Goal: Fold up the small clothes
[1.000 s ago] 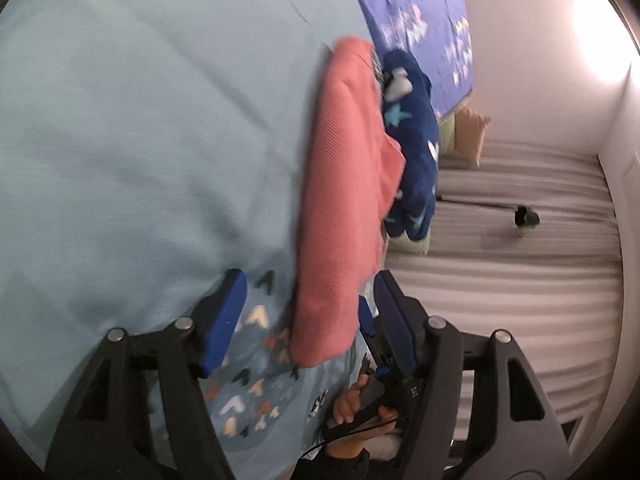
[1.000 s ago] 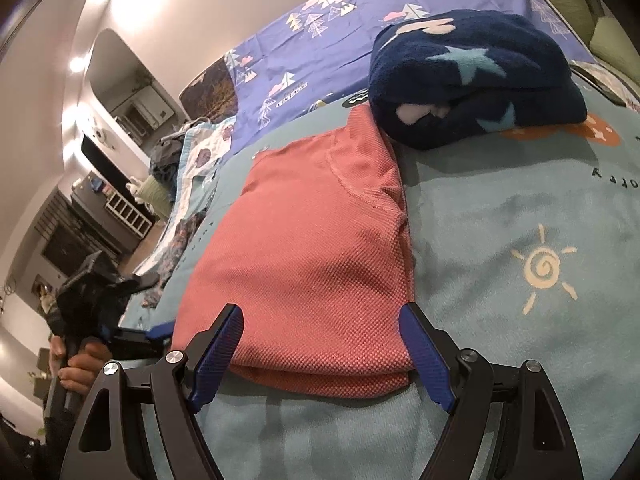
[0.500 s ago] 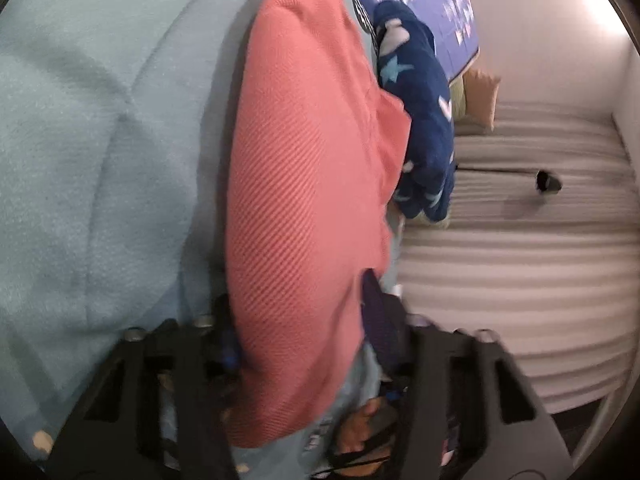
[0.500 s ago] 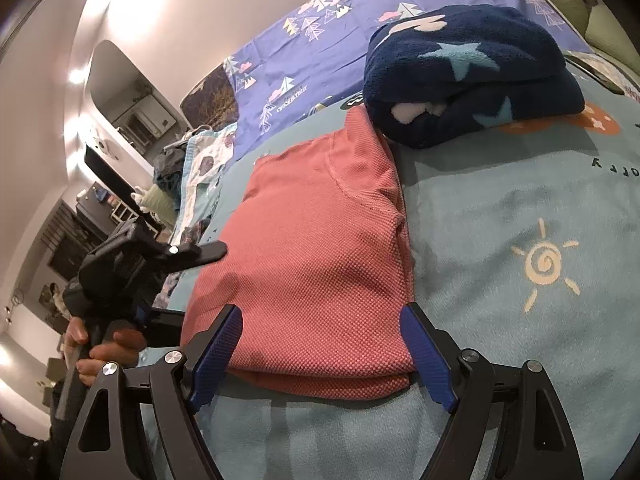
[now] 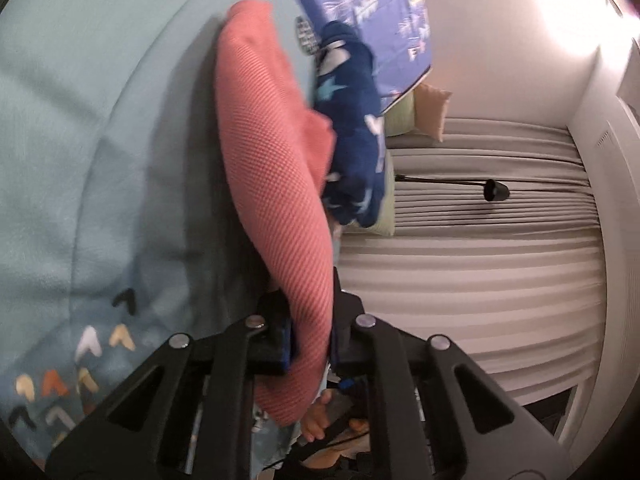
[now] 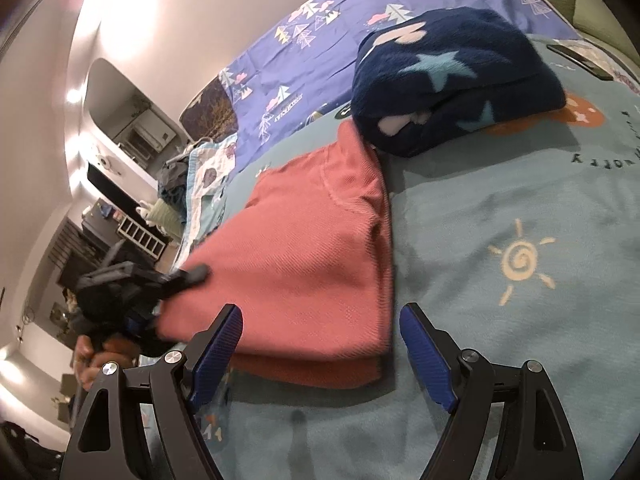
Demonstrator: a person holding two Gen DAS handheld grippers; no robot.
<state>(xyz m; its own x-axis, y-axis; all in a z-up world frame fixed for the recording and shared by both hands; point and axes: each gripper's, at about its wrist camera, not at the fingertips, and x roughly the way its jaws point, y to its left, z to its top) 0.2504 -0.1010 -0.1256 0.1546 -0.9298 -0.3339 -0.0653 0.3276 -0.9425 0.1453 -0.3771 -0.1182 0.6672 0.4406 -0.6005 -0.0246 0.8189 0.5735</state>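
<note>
Grip: left gripper (image 5: pixel 310 336) is closing on the pink top's (image 6: pixel 304 264) left edge, cloth already between the jaws. It's thin, so it might slip out.
Right gripper (image 6: pixel 320 344): wide open, holding nothing, hovering at the near edge.
Top: folded on the blanket (image 6: pixel 520 240), touching the navy fleece (image 6: pixel 452 92).
Risk: one-sided lift could drag the stack crooked or undo the layers.

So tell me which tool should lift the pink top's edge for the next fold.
Left. The left tool is closing with the pink top edge already between its jaws. The right tool is open, in front of the top's near edge, gripping nothing.
</note>
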